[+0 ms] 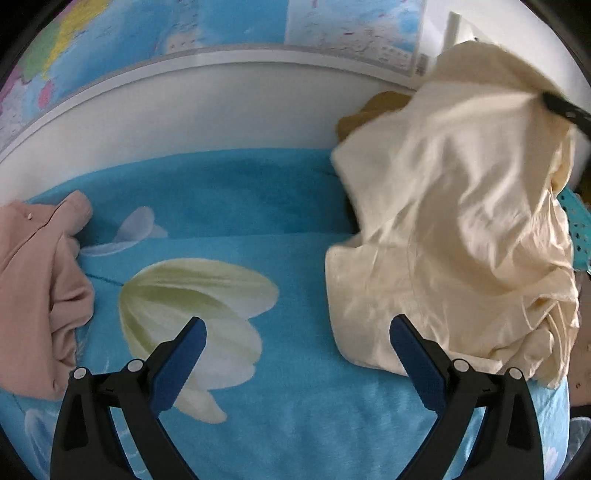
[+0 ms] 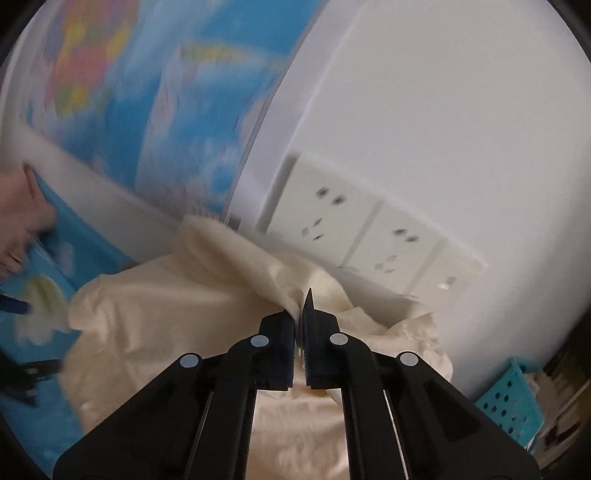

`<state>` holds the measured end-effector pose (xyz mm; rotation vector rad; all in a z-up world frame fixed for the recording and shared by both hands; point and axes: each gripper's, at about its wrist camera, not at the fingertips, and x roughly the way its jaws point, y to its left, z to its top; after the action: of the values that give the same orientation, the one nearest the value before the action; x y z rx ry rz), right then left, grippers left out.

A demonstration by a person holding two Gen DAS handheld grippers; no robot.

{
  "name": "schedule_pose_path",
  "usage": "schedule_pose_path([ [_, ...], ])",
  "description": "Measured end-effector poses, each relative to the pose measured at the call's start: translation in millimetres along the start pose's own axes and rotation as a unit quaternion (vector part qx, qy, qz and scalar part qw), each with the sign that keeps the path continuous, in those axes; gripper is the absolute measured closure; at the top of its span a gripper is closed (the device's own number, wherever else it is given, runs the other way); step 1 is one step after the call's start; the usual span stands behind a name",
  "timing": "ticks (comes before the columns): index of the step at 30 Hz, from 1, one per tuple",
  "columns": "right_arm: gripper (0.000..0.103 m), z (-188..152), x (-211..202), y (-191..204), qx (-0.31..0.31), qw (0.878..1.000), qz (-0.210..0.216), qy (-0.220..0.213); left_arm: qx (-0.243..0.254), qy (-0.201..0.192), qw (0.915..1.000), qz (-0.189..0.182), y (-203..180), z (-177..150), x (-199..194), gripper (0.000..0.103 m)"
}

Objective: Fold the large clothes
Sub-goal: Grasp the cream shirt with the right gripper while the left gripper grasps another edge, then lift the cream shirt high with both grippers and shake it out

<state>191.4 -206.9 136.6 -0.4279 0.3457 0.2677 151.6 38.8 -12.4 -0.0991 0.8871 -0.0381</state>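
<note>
Blue bedding [image 1: 280,206] with big pale flowers covers the bed, and a map [image 1: 192,26] hangs on the white wall behind it. On the right side of the bed, the right gripper [image 2: 300,308] has its jaws pinched tight on a fold of the cream shirt [image 1: 454,229] and holds it up. The left gripper [image 1: 297,332] hangs over the bedding with its jaws wide apart and nothing between them, and a pink garment [image 1: 40,288] lies at the left.

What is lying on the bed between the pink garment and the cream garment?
Only bare blue bedcover with its printed white flower lies between the pink garment and the cream garment. The left wrist view shows this.
</note>
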Motion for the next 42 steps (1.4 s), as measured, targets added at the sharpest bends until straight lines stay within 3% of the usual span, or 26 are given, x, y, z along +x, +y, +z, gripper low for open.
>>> schedule_pose_path([
  [5,0.099,-44.4,-57.1,-12.8,0.016,0.999,0.041,0.007,0.043,-0.025,0.9975,-0.051,-19.3,1.2,-8.3,0.006],
  [8,0.097,-77.6,-67.4,-3.5,-0.024,0.996,0.061,0.054,0.078,-0.025,0.9952,-0.053,-32.6,2.3,0.6,0.006],
  [10,0.094,-91.8,-61.8,5.9,-0.05,0.992,0.072,0.091,0.084,-0.009,0.9952,-0.05,-34.6,4.9,14.7,0.012],
  [11,0.086,-96.1,-62.9,8.7,-0.059,0.991,0.065,0.097,0.084,-0.003,0.9954,-0.046,-34.9,5.8,20.3,0.021],
  [13,0.056,-93.3,-64.3,9.9,-0.059,0.992,0.063,0.092,0.085,0.005,0.9958,-0.034,-35.9,8.0,29.7,0.03],
  [14,0.034,-86.9,-67.6,10.6,-0.054,0.994,0.054,0.076,0.083,0.006,0.9961,-0.03,-35.6,9.4,32.6,0.035],
  [15,0.021,-83.6,-71.6,10.6,-0.052,0.995,0.05,0.062,0.085,0.004,0.996,-0.029,-34.3,10.6,34.8,0.039],
  [17,0.02,-71.6,-78.6,14.8,-0.053,0.997,0.045,0.028,0.089,-0.002,0.9958,-0.023,-33.6,13.4,34.0,0.039],
  [20,0.021,-66.9,-77.4,23.4,-0.043,0.997,0.057,0.024,0.083,-0.011,0.9959,-0.036,-29.3,17.2,25.1,0.038],
  [23,0.021,-81.6,-92.2,44.3,-0.033,0.994,0.099,0.015,0.091,-0.028,0.9946,-0.042,-24.0,22.8,12.7,0.026],
  [26,0.02,-112.3,-95.7,88.5,-0.079,0.987,0.131,0.038,0.1,-0.045,0.9929,-0.046,-21.8,28.9,3.5,0.021],
  [28,0.017,-125.4,-83.8,112.2,-0.118,0.984,0.124,0.057,0.114,-0.052,0.9912,-0.042,-27.0,34.8,1.5,0.021],
  [31,0.005,-145.3,-46.1,139.7,-0.146,0.972,0.139,0.122,0.12,-0.052,0.9907,-0.037,-33.5,47.7,2.4,0.021],
  [33,0.006,-155.6,-26.2,148.3,-0.172,0.969,0.108,0.144,0.111,-0.045,0.992,-0.042,-29.9,51.8,3.1,0.021],
  [36,0.006,-158.7,-17.5,145.8,-0.161,0.97,0.116,0.143,0.108,-0.042,0.9925,-0.04,-26.7,54.2,3.2,0.021],
  [37,0.013,-157.9,-16.8,143.0,-0.149,0.97,0.121,0.149,0.109,-0.041,0.9924,-0.04,-26.4,55.5,4.3,0.021],
  [38,0.046,-157.4,-18.8,140.8,-0.14,0.971,0.124,0.15,0.112,-0.041,0.9921,-0.037,-27.5,58.1,7.9,0.021],
  [39,0.064,-158.0,-21.5,138.9,-0.132,0.97,0.13,0.159,0.116,-0.041,0.9917,-0.036,-28.1,58.8,6.4,0.021],
  [41,0.089,-157.2,-32.2,134.7,-0.12,0.972,0.125,0.16,0.124,-0.045,0.9907,-0.034,-29.4,58.7,-2.6,0.021],
  [42,0.091,-153.4,-46.9,128.2,-0.106,0.977,0.115,0.145,0.129,-0.047,0.99,-0.032,-29.1,59.6,-7.7,0.021],
])
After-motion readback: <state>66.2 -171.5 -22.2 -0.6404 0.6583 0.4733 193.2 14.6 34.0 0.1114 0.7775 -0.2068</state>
